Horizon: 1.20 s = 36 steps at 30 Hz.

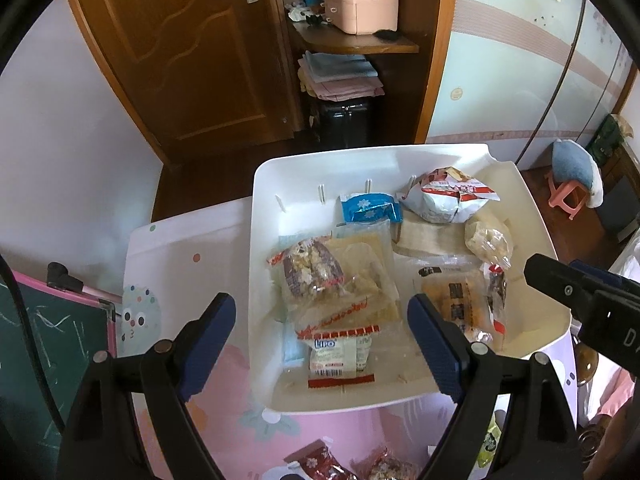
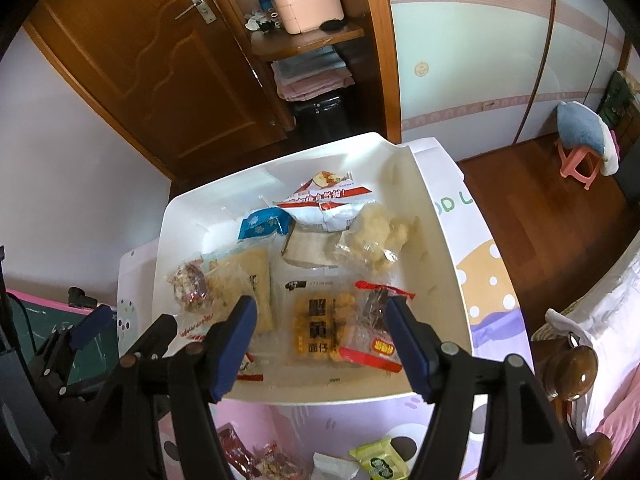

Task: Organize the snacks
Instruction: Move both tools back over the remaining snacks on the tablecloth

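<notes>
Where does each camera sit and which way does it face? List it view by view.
Left wrist: on the left gripper, looking down at the white tray; its open fingers and the right gripper show.
Right wrist: on the right gripper, above the same tray; its open fingers and the left gripper show.
Shared: tray, blue packet, wooden door.

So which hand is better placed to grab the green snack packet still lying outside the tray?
Probably right: the green packet lies just below the open right gripper. The left gripper is farther, over the tray.
</notes>
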Each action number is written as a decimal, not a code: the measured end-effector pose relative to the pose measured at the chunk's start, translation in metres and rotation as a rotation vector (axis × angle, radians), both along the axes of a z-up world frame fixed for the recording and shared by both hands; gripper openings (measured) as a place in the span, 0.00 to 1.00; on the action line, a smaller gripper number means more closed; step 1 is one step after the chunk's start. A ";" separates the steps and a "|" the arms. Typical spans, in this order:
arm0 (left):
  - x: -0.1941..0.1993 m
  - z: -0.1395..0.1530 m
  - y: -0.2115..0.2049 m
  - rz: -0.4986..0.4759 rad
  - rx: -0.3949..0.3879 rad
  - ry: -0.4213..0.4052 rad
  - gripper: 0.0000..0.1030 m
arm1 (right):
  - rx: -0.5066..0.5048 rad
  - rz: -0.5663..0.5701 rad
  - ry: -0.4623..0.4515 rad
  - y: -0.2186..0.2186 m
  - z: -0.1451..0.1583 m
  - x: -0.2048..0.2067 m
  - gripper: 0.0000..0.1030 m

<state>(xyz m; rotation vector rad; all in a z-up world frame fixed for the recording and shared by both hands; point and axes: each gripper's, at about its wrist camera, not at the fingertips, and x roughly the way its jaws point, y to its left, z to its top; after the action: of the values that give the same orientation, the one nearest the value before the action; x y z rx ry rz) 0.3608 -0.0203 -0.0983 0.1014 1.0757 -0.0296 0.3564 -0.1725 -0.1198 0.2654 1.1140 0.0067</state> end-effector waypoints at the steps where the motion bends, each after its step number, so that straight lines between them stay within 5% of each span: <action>1: -0.004 0.002 0.000 0.001 0.002 -0.003 0.85 | 0.001 0.003 -0.002 0.000 0.002 -0.003 0.66; 22: -0.100 0.058 0.008 0.053 0.007 -0.113 0.85 | 0.014 0.075 -0.097 0.001 0.053 -0.090 0.66; 36: -0.177 0.062 0.032 0.127 -0.007 -0.132 0.85 | -0.028 0.169 -0.064 0.009 0.038 -0.154 0.66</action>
<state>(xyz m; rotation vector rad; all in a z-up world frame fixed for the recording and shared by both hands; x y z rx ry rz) 0.1837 0.0120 -0.0367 0.0281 0.9483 0.0869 0.2022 -0.1633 -0.0819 0.1447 1.0696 0.1488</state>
